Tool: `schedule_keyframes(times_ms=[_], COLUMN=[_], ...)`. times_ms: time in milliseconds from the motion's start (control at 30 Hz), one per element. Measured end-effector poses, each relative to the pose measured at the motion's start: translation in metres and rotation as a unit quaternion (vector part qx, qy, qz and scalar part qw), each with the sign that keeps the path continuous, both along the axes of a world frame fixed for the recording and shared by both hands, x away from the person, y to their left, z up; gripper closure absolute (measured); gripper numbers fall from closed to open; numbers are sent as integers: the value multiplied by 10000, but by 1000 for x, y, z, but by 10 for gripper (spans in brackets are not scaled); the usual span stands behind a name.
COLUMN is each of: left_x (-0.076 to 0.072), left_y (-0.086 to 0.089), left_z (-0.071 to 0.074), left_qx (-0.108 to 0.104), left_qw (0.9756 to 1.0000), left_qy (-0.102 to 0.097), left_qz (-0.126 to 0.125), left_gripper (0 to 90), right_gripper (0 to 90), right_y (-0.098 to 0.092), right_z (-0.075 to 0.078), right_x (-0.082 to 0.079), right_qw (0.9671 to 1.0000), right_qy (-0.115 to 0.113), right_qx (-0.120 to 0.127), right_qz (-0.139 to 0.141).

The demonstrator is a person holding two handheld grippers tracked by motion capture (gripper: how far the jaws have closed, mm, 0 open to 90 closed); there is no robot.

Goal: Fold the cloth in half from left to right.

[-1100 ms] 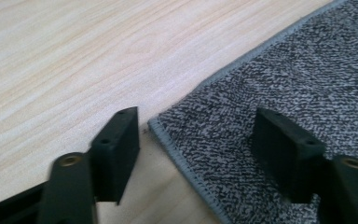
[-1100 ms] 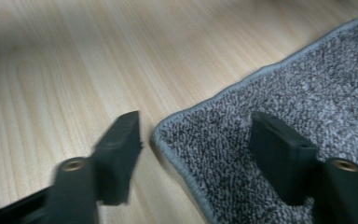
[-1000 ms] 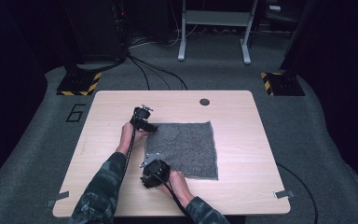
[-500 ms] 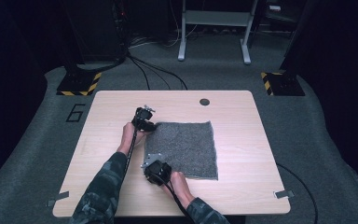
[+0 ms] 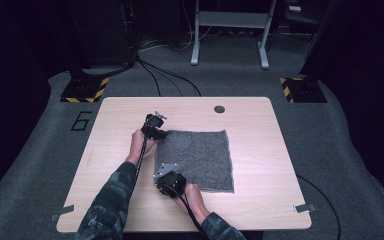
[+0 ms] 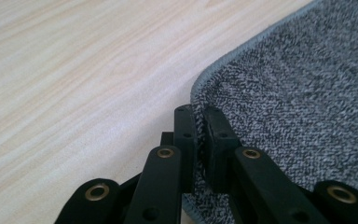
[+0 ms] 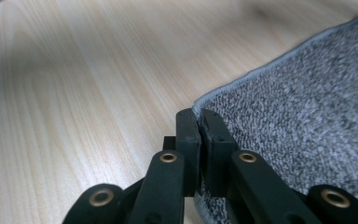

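Observation:
A grey, speckled cloth [image 5: 197, 157] lies flat on the light wooden table [image 5: 260, 125]. My left gripper [image 5: 160, 132] is at the cloth's far left corner. In the left gripper view its jaws have just been closing and now pinch the hemmed edge of the cloth [image 6: 298, 93], so the left gripper [image 6: 199, 126] is shut on it. My right gripper [image 5: 160, 174] is at the near left corner. In the right gripper view the right gripper [image 7: 199, 126] is shut on the corner hem of the cloth [image 7: 307, 107].
A small dark round hole [image 5: 219, 109] sits near the table's far edge. Bare wood lies to the left and right of the cloth. Beyond the table are cables [image 5: 165, 75], a metal stand [image 5: 230, 30] and yellow-black striped bases [image 5: 82, 90] on grey carpet.
The right hand has crept slightly forward at the cloth's near left corner. The left hand and the cloth lie where they were.

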State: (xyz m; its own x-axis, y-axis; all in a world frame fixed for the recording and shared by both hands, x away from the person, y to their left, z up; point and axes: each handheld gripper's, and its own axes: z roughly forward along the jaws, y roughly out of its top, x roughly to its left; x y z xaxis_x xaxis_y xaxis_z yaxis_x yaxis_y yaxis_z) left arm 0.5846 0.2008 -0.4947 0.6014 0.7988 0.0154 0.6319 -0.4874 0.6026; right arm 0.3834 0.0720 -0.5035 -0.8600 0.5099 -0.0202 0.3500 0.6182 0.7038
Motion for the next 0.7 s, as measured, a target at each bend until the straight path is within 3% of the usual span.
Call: schedule_keyframes(times_ms=[233,700], left_x=[4,10], left_y=[-2,-1], left_z=[21,52], left_qx=[16,114], left_qw=[9999,9998], left_qy=[-110,-146], left_qz=[24,32], left_gripper=[855,856], right_gripper=[876,878], right_y=[-2,-7], right_z=[9,32], right_x=[-2,-4], right_qw=[9997,9975], right_qy=[-138,-349], right_qx=[196,594], right_qz=[-63,-130])
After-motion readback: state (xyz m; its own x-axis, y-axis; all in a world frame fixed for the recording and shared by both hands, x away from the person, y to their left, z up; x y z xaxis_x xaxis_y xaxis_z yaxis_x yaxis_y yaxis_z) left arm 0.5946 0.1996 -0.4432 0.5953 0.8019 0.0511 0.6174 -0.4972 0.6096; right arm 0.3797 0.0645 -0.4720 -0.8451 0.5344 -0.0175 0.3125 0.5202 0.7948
